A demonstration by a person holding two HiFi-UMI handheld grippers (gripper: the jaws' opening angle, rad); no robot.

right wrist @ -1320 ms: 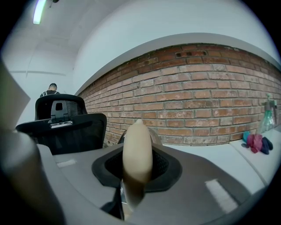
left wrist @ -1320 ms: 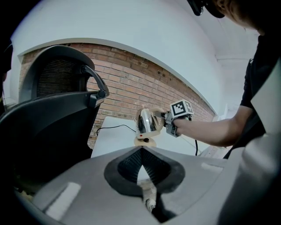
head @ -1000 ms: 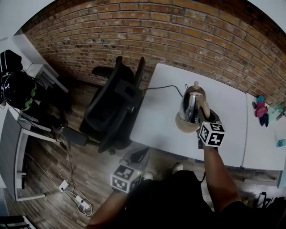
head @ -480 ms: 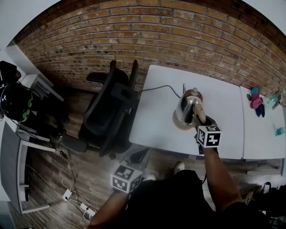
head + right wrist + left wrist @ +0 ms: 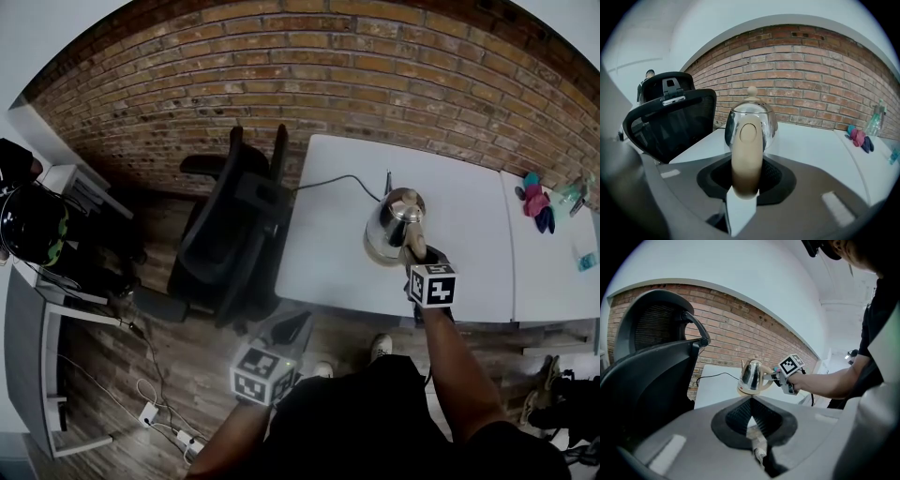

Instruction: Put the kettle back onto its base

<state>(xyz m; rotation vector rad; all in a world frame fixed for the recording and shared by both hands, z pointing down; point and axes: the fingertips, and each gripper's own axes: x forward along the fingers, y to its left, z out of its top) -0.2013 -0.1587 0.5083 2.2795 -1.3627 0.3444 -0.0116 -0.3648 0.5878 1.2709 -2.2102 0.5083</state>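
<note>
The kettle (image 5: 397,217), a shiny metal one with a beige knob on its lid, stands upright on the white surface (image 5: 323,258), near the front edge, and under it shows the beige ring of its base (image 5: 373,253); in the left gripper view I see no gap between the kettle and the base, but I cannot tell if it sits fully in place. The right tongs (image 5: 416,249) are clenched on the beige handle (image 5: 746,154) of the kettle, which fills the space between the two jaws in the right gripper view, and the person's right arm (image 5: 450,366) reaches to it from below the front edge of the surface. A black cable (image 5: 337,180) runs from the kettle's side over the surface toward its far left part. The left tongs (image 5: 751,401) are held low, off the surface and over the wooden floor (image 5: 112,366); their ribbed jaws are pressed together at the tips and nothing is between them. A black office chair (image 5: 234,225) stands just beside the left edge of the surface. Behind all this is a red brick wall (image 5: 328,75). To the right is a second white surface (image 5: 553,281), and on it lie small pink and blue things (image 5: 536,202), too small to tell what they are. Far to the left a dark round helmet (image 5: 33,220) rests on a pale shelf unit
</note>
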